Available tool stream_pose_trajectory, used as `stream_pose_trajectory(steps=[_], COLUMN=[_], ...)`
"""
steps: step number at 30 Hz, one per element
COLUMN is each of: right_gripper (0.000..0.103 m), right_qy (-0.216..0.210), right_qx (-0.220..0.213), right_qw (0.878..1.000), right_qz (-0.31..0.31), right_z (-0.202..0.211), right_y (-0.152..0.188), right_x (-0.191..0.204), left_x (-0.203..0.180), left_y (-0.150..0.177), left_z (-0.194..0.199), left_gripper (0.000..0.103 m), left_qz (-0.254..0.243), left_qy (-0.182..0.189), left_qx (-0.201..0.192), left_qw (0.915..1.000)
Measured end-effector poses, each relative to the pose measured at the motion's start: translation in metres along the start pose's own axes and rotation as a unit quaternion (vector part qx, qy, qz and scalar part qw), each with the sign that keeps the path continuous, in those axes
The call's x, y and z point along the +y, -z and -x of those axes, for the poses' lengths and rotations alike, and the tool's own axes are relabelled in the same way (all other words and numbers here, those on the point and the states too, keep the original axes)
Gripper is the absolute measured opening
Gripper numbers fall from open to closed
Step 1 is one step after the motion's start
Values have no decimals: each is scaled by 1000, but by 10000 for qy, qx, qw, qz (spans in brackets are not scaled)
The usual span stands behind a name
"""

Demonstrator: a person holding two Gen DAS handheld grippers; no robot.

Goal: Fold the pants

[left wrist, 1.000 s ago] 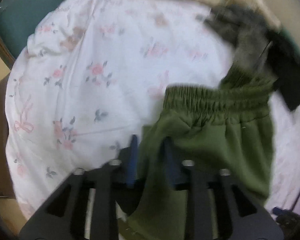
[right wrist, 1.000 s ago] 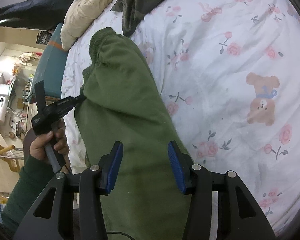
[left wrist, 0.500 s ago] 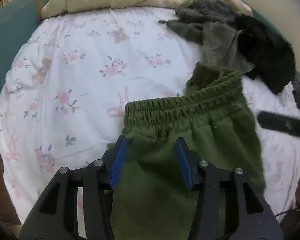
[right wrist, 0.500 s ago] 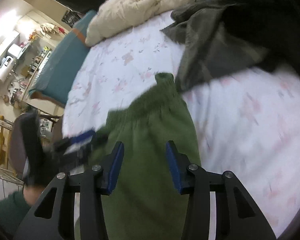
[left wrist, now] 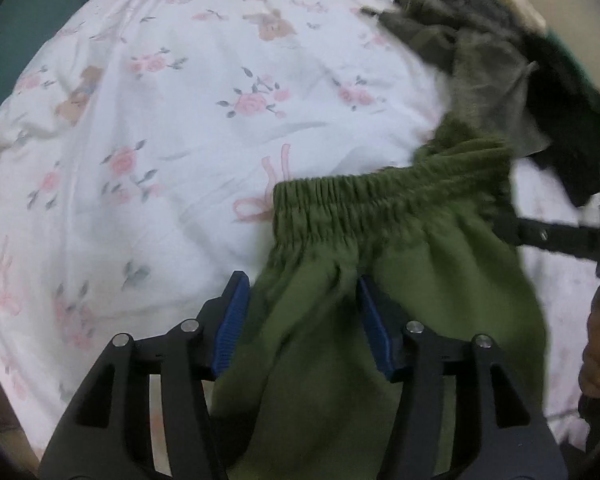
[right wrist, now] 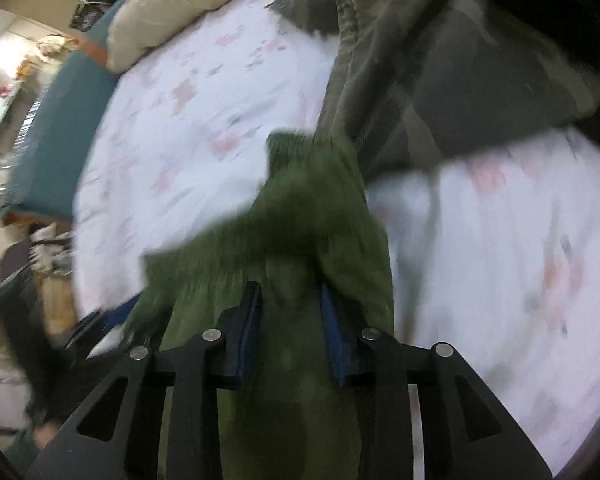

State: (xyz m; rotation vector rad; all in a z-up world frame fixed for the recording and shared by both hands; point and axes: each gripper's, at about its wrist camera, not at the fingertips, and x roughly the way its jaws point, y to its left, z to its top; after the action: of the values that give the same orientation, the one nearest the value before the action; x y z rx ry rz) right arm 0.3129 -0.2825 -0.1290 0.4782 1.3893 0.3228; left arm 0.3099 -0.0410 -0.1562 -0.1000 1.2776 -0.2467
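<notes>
left wrist view: we count one pants [left wrist: 400, 280]; our left gripper [left wrist: 304, 312] has been opening, right gripper [right wrist: 290, 312] closing on them.

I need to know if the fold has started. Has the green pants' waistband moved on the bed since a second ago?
Yes. In the right wrist view the green pants waistband now nearly meets the dark clothes pile on the floral sheet; before, it lay short of it.

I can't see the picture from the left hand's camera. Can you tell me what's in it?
Green pants lie on a white bedsheet with pink flowers, the stretchy waistband farthest from the camera. The left claw, which has just been opening, hangs wide over the pants without pinching them. A pile of dark clothes sits past the waistband, upper right.
</notes>
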Motion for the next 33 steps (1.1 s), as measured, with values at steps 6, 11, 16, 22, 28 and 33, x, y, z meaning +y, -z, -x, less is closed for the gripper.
stream_pose_trajectory(steps=[6, 11, 16, 22, 28, 33], right_gripper=[91, 91, 91, 88, 82, 81], right_qy=[-337, -582, -373, -740, -705, -995], right_qx=[-420, -270, 239, 894, 1161, 1505], right_qw=[9984, 9977, 9965, 9919, 9902, 9834], right_qz=[159, -228, -714, -517, -336, 168], right_z=[83, 96, 56, 27, 17, 5], right_y=[64, 117, 163, 173, 182, 196], right_x=[-2, -15, -39, -38, -42, -15], left_x=[40, 62, 61, 32, 33, 11], left_y=[62, 120, 164, 181, 198, 201], left_z=[76, 86, 97, 60, 36, 31], left_gripper=[93, 93, 95, 95, 93, 92], left_qz=[620, 1497, 1923, 1402, 1360, 992], left_qy=[498, 958, 1227, 1202, 1419, 1672], left_qx=[-303, 372, 18, 489, 1003, 1438], left_qw=[9964, 9834, 9736, 9816, 9754, 9703])
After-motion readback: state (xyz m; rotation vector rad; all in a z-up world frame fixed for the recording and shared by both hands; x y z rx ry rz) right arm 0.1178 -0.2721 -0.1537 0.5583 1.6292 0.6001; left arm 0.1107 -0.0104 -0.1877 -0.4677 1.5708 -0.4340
